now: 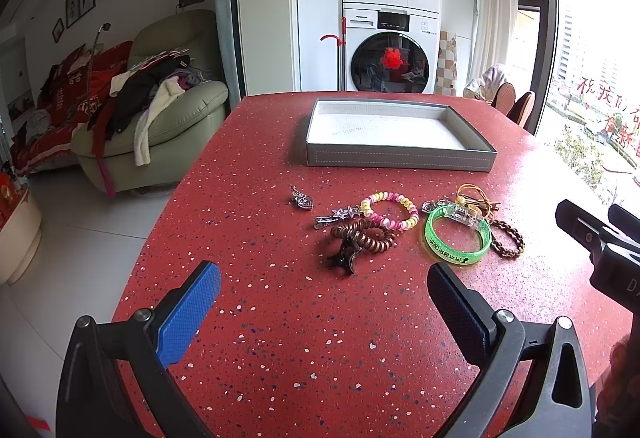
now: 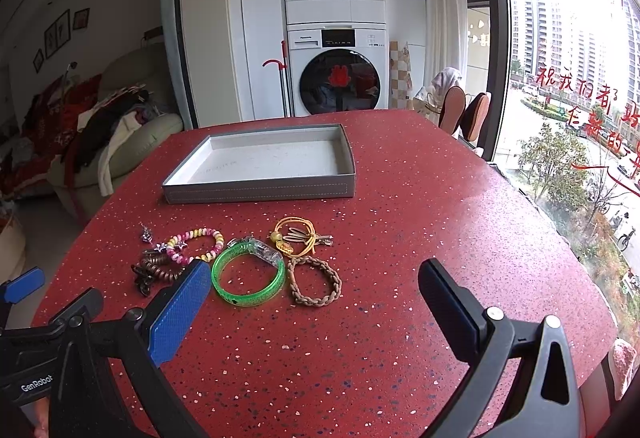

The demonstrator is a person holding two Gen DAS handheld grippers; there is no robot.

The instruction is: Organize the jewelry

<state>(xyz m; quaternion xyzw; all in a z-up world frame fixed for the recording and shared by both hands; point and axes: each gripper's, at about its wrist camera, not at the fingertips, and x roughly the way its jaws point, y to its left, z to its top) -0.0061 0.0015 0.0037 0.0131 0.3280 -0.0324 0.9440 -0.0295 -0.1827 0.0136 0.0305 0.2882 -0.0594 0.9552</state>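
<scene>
A grey tray [image 1: 400, 158] [image 2: 260, 194] lies empty at the far side of the red speckled table [image 1: 300, 338]. In front of it lies a loose pile: a green bangle [image 1: 448, 257] [image 2: 248, 298], a pink-yellow bead bracelet [image 1: 413, 214] [image 2: 196, 234], a brown spiral hair tie [image 1: 360, 234], a black claw clip [image 1: 344, 258], a star clip [image 1: 340, 216], a silver brooch [image 1: 301, 198], a braided band [image 2: 336, 278] and an orange cord tie [image 2: 292, 221]. My left gripper [image 1: 324, 298] is open, short of the claw clip. My right gripper [image 2: 316, 298] is open beside the bangle and band.
Beyond the table's left edge stands a green sofa [image 1: 168, 126] heaped with clothes. Stacked washing machines [image 1: 390, 50] face me, and a window [image 2: 580, 98] runs along the right. Bare tabletop stretches to the right of the pile.
</scene>
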